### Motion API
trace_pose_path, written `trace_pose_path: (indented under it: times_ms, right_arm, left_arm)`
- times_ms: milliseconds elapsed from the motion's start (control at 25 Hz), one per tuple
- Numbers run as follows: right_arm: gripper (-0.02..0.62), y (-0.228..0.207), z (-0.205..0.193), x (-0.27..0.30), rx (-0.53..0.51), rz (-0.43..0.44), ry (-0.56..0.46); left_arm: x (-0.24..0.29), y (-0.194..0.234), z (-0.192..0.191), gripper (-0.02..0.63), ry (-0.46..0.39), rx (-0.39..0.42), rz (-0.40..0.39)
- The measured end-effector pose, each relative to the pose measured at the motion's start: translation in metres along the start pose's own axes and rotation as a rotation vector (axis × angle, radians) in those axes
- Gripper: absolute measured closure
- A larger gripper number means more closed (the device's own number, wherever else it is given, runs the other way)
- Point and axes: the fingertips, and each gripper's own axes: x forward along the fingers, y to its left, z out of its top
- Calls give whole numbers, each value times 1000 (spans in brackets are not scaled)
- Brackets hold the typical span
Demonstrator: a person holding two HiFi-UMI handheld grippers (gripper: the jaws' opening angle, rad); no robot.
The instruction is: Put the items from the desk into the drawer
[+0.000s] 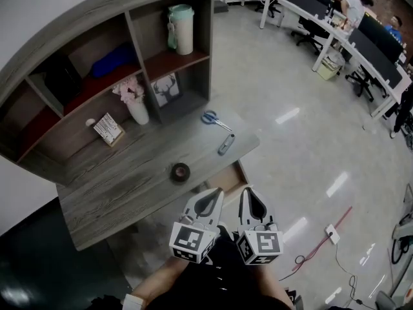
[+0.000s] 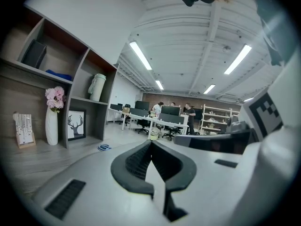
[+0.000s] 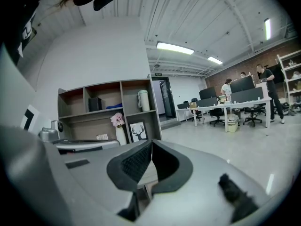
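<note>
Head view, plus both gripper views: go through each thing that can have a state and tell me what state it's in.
Drawer: pulled partly out.
Scissors: blades together, flat on the desk.
Tape roll: flat on the desk.
Grey tool: lying on the desk; open or closed cannot be told.
Bottle: upright on the shelf.
Left gripper: shut, empty.
Right gripper: shut, empty.

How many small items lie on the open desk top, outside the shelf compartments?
3: blue scissors at the far right of the desk, a grey pen-like tool just in front of them, a dark tape roll nearer the front edge.
</note>
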Motion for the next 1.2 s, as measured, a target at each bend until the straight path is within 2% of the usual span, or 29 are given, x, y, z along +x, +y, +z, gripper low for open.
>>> trace_pose_path:
  times_ms: [560, 840, 1040, 1080, 1120, 1200]
  right_arm:
    - [583, -46, 9, 55, -10, 48, 16]
    - [583, -46, 2, 73, -30, 90, 56]
    - [580, -31, -11, 89, -43, 170, 111]
    - [558, -25, -14, 94, -47, 194, 127]
    - [491, -19, -17, 99, -49, 221, 145]
    - [456, -5, -23, 106, -53, 265, 177]
  left_arm:
    - [59, 24, 6, 597, -9, -14, 81]
    - [68, 35, 3, 597, -1, -20, 120]
    - [61, 52, -2, 597, 4, -38, 184]
    - [58, 57, -2, 597, 6, -40, 197]
    - [54, 62, -3, 597, 6, -41, 210]
    - [43, 73, -7, 597, 4, -44, 237]
